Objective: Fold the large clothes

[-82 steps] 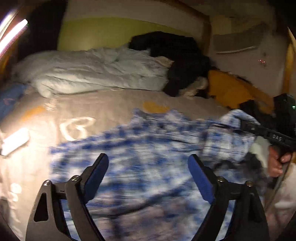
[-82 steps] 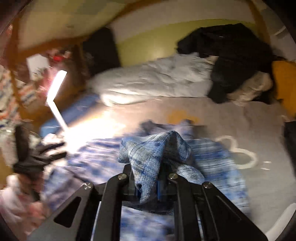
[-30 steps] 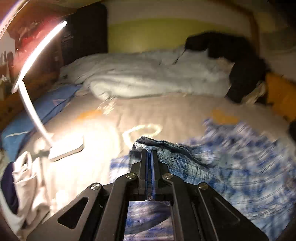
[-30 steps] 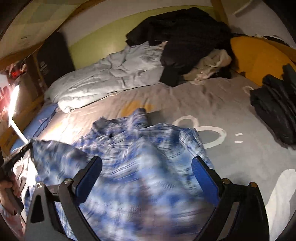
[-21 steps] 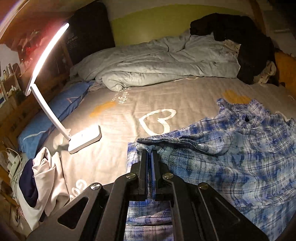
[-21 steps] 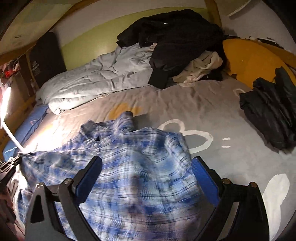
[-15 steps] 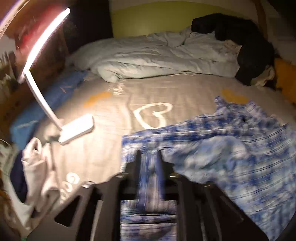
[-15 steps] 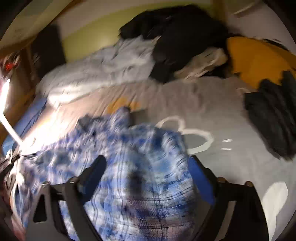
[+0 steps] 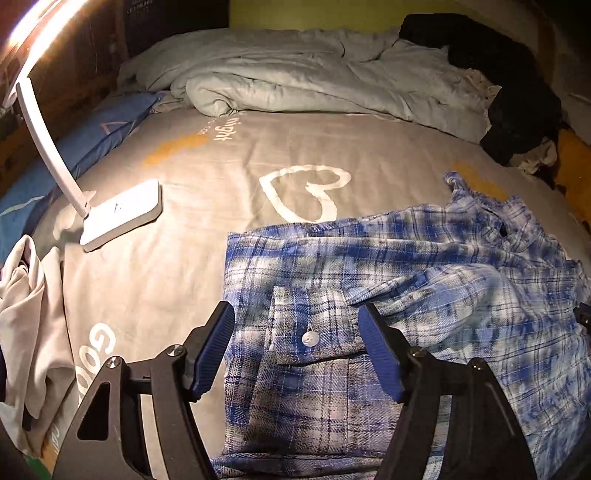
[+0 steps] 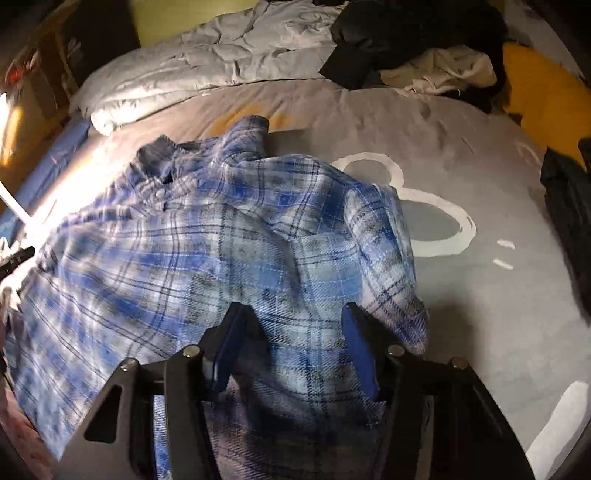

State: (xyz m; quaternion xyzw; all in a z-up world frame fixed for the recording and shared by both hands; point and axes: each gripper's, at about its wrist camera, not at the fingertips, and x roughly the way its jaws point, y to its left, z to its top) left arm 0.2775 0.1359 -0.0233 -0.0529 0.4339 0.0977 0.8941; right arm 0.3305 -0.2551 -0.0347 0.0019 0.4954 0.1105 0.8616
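Bed (image 9: pixel 229 229): lamp (image 9: pixel 122 214) nr shirt (image 9: pixel 369 280)

Place: I am in a home bedroom.
Bed: a wide bed under a grey printed sheet (image 9: pixel 207 258) with a white heart outline.
Bedding: a rumpled pale grey duvet (image 9: pixel 295 77) bunched at the head.
Light: a white bent-arm desk lamp (image 9: pixel 118 212) resting on the sheet.
Clutter: a heap of black clothing (image 10: pixel 413 33) before my jaws.

Bedsheet (image 9: pixel 258 147): upside-down print "night" (partly legible); near edge, large letters "Go".
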